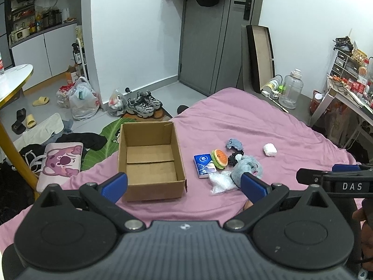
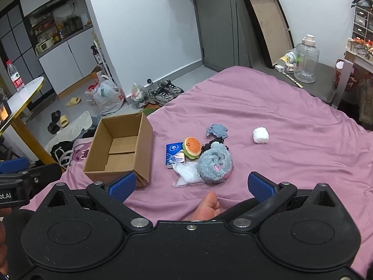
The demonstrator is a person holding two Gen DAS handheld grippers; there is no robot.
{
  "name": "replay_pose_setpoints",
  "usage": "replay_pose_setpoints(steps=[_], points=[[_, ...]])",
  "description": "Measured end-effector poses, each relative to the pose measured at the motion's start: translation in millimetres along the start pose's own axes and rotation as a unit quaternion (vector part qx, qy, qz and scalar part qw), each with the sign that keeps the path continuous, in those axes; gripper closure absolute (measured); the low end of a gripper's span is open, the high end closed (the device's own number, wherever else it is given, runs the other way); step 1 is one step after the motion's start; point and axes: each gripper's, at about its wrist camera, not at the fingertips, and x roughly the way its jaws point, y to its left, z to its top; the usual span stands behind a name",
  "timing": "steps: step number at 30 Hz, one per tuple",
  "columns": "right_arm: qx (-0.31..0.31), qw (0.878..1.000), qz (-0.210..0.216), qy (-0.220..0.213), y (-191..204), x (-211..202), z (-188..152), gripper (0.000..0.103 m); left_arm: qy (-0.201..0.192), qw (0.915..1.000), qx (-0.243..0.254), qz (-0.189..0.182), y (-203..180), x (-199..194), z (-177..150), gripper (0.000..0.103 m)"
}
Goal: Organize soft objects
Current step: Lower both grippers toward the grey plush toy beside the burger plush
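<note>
Both your tools are spread wide and hold nothing: the left tool (image 1: 184, 186) hangs low over the near edge of the bed (image 1: 244, 114), and the right tool (image 2: 191, 185) hangs beside it, its jaws just as far apart. By the look of it you are at the very start of the job, since the cardboard box (image 1: 149, 161) straight ahead of the left tool has nothing in it.

The soft things lie in a small cluster ahead of the right tool and to the right of the box. The grey fluffy roll (image 2: 215, 164) is the nearest, touching a clear plastic bag (image 2: 187, 173) on its left. Just beyond them sit the burger toy (image 2: 191, 147) and the blue tissue pack (image 2: 174, 154), with a small black item (image 2: 209, 145) partly hidden behind the roll. A grey rag (image 2: 216, 130) lies further out, and a white wad (image 2: 261, 135) sits apart, off to the right.

The likely next move is to bring the right tool forward and down over the fluffy roll, close on its bulk, and carry it left into the box. Mind that the plastic bag touches it and may drag along.
</note>
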Motion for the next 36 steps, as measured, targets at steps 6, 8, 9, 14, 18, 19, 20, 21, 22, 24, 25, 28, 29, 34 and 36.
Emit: replay_pose_setpoints(steps=[6, 8, 9, 14, 18, 19, 20, 21, 22, 24, 25, 28, 29, 34, 36], points=[[0.03, 0.999, 0.027, 0.024, -18, 21, 7, 0.0, -0.018, 0.9997, -0.004, -0.013, -8, 13, 7, 0.001], [0.04, 0.998, 0.032, 0.029, -25, 28, 9, 0.0, -0.017, 0.9998, -0.001, -0.01, -11, 20, 11, 0.001], [0.042, 0.998, 0.028, 0.03, -28, 32, 10, 0.0, -0.015, 0.9998, -0.001, -0.011, -12, 23, 12, 0.001], [0.072, 0.996, 0.029, 0.042, -48, 51, 15, 0.0, -0.002, 0.9998, 0.0, -0.017, -22, 46, 17, 0.001], [0.094, 0.994, 0.032, 0.045, -65, 66, 21, 0.0, 0.009, 0.9996, -0.002, -0.027, -28, 66, 20, 0.002], [0.102, 0.993, 0.033, 0.046, -70, 70, 23, 0.001, 0.014, 0.9995, -0.004, -0.029, -31, 72, 21, 0.003], [0.11, 0.992, 0.035, 0.048, -74, 74, 25, 0.003, 0.016, 0.9994, -0.006, -0.03, -32, 76, 22, 0.003], [0.117, 0.991, 0.036, 0.049, -77, 77, 26, 0.004, 0.019, 0.9993, -0.007, -0.033, -33, 81, 24, 0.003], [0.127, 0.99, 0.041, 0.053, -82, 82, 27, 0.007, 0.021, 0.9991, -0.009, -0.036, -35, 86, 25, 0.003], [0.152, 0.985, 0.047, 0.065, -89, 92, 27, 0.013, 0.026, 0.9988, -0.012, -0.041, -39, 95, 27, 0.005], [0.158, 0.984, 0.046, 0.069, -91, 96, 26, 0.018, 0.029, 0.9985, -0.012, -0.044, -41, 101, 29, 0.007], [0.179, 0.979, 0.048, 0.084, -98, 111, 27, 0.026, 0.041, 0.9976, -0.02, -0.052, -46, 117, 32, 0.012], [0.187, 0.977, 0.052, 0.089, -100, 116, 27, 0.029, 0.045, 0.9973, -0.023, -0.054, -48, 122, 33, 0.014], [0.207, 0.972, 0.052, 0.103, -106, 135, 30, 0.037, 0.068, 0.9953, -0.033, -0.061, -58, 150, 34, 0.026], [0.225, 0.968, 0.044, 0.1, -110, 141, 30, 0.037, 0.082, 0.9935, -0.043, -0.066, -61, 162, 33, 0.031]])
